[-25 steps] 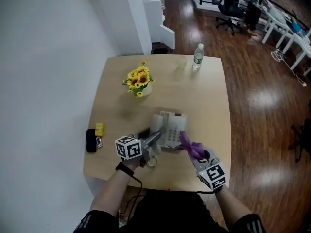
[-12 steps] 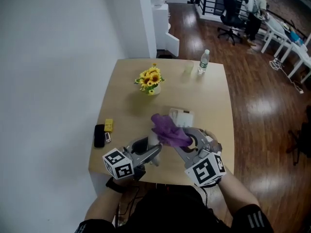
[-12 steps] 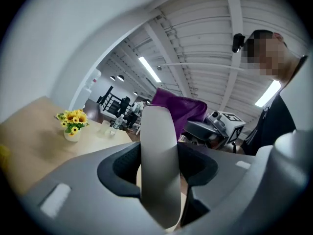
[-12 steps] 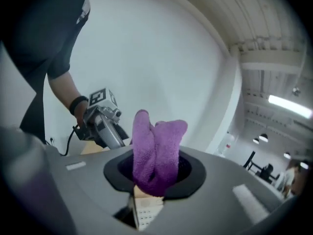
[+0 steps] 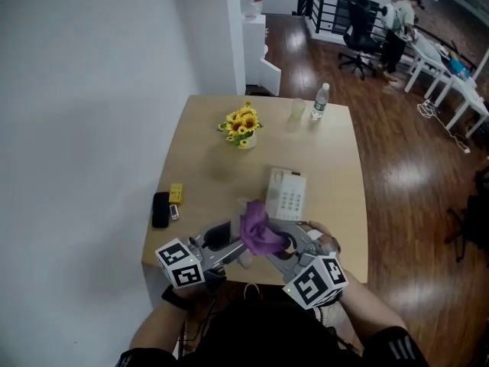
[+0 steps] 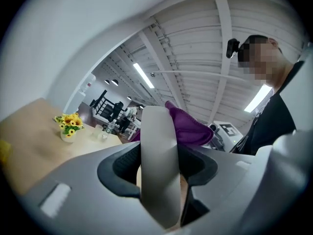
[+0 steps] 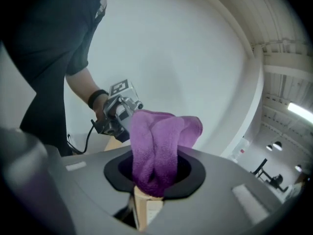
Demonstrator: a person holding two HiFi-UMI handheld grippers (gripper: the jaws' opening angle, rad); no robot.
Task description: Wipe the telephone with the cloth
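Now, in your head view the telephone base sits on the table at 12 o'clock from both tongs, your left gripper view shows the left tongs clamped on the white handset, and your right gripper view shows the right tongs pinching the purple cloth.

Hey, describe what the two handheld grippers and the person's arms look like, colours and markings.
The left gripper and right gripper both have light grey moulded bodies. Each carries a white cube printed with black square markers. A black cable runs from the left one. The person wears a black wristband on the left wrist and black short sleeves with white stripes.
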